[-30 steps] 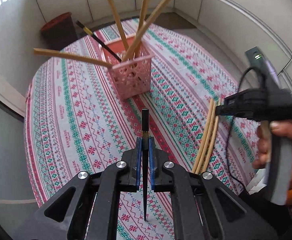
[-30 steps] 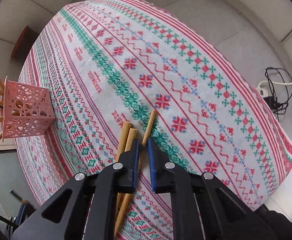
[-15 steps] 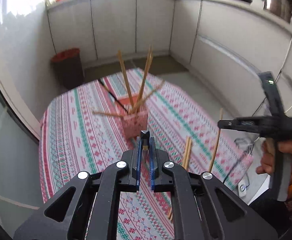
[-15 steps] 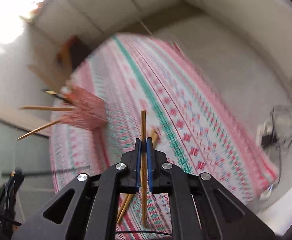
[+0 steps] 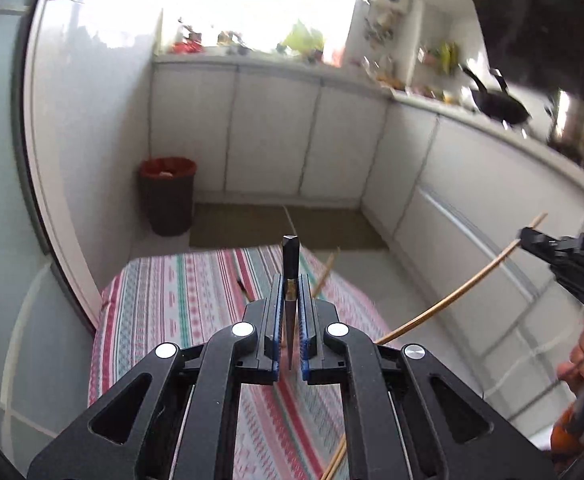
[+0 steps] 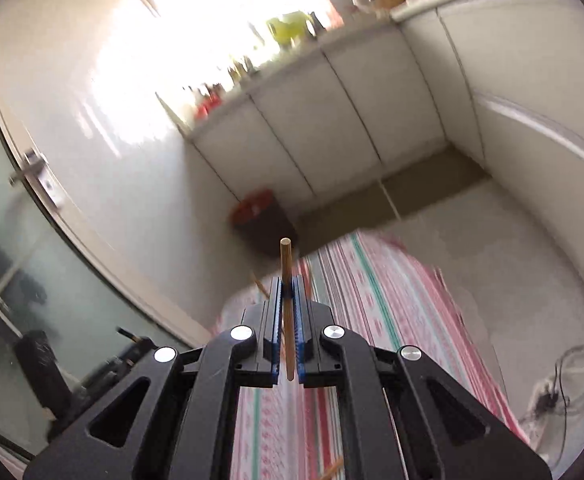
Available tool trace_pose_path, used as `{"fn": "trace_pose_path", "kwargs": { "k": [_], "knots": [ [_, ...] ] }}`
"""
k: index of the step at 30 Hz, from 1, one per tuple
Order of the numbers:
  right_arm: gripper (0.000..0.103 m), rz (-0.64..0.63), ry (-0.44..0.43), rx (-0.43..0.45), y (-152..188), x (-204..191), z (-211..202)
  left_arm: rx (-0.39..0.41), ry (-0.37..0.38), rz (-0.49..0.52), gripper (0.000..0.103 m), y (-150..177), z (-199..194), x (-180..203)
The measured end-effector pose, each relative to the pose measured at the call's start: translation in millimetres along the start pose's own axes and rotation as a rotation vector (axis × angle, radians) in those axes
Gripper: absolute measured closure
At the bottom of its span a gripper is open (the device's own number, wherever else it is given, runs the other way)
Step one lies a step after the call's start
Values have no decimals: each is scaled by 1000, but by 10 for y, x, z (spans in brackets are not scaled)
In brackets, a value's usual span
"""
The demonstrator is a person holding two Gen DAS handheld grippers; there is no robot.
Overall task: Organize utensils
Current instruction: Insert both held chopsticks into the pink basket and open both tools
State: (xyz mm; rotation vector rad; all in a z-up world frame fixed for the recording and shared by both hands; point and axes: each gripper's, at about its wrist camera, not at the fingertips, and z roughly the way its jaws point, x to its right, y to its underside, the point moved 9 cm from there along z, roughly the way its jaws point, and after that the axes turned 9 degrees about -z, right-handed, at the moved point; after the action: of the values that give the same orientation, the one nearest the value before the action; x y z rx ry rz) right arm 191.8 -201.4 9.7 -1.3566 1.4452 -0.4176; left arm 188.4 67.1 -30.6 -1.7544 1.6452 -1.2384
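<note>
My left gripper (image 5: 290, 280) is shut on a black chopstick (image 5: 290, 260) that points forward between the jaws, held high above the patterned tablecloth (image 5: 196, 300). My right gripper (image 6: 288, 282) is shut on a wooden chopstick (image 6: 286, 264); the left wrist view shows this gripper at the right (image 5: 564, 256) with the wooden chopstick (image 5: 452, 300) slanting down-left from it. The pink basket is hidden behind the gripper bodies; only chopstick tips (image 5: 326, 272) poke out. A loose wooden chopstick (image 5: 334, 460) lies on the cloth below.
A dark bin with a red liner (image 5: 167, 196) stands on the floor beyond the table. White cabinets (image 5: 272, 132) line the back and right walls. A glass door (image 6: 12, 280) is at the left. Cables (image 6: 564, 384) lie on the floor at the right.
Both grippers have risen and tilted up from the table. The right gripper closed on a wooden chopstick and lifted it off the cloth. The basket has dropped out of sight.
</note>
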Motion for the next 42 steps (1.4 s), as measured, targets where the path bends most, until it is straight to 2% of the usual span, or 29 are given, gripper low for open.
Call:
{"fn": "trace_pose_path", "kwargs": {
  "k": [4,8,10,11,12,13,17,20,23,32,34,36,37,38,39,42],
  "knots": [
    [98,-8,-18,59,-309,-77,88,26,-26,-49,97,-136,261,-3],
    [98,-14,-27,56,-384,-111,277,24,-72,-46,97,-129,640,-15],
    [98,-25,-14,43,-346,-143,408,-12,-90,-10,95,-36,867,-28],
    [98,-33,-7,36,-318,-155,435,-57,-93,-4,92,58,1003,-50],
    [98,-44,-1,25,-292,-166,506,-81,-91,-12,83,128,1062,-75],
    [98,-55,4,15,-263,-163,555,-103,-79,-42,81,176,1106,-125],
    [98,-99,21,-1,-190,-266,717,-21,-75,-98,80,-8,848,-251],
    [98,-123,38,1,-152,-336,785,43,-76,-140,73,-180,565,-331],
    [97,-147,75,19,-123,-376,830,64,-92,-162,51,-254,419,-411],
    [98,-181,107,42,-51,-555,1044,55,-117,-157,51,-230,317,-577],
    [97,-189,104,25,-9,-577,1124,50,-120,-156,51,-222,320,-600],
    [96,-237,115,-29,94,-619,1267,45,-126,-152,51,-208,310,-621],
    [83,-234,114,-40,124,-618,1297,44,-127,-152,51,-208,319,-622],
    [59,-214,110,-41,154,-595,1311,44,-128,-153,51,-209,314,-626],
    [51,-199,110,-32,165,-570,1297,46,-127,-156,51,-217,300,-633],
    [51,-209,118,-24,145,-546,1185,53,-115,-157,51,-239,232,-596]
  ]
}}
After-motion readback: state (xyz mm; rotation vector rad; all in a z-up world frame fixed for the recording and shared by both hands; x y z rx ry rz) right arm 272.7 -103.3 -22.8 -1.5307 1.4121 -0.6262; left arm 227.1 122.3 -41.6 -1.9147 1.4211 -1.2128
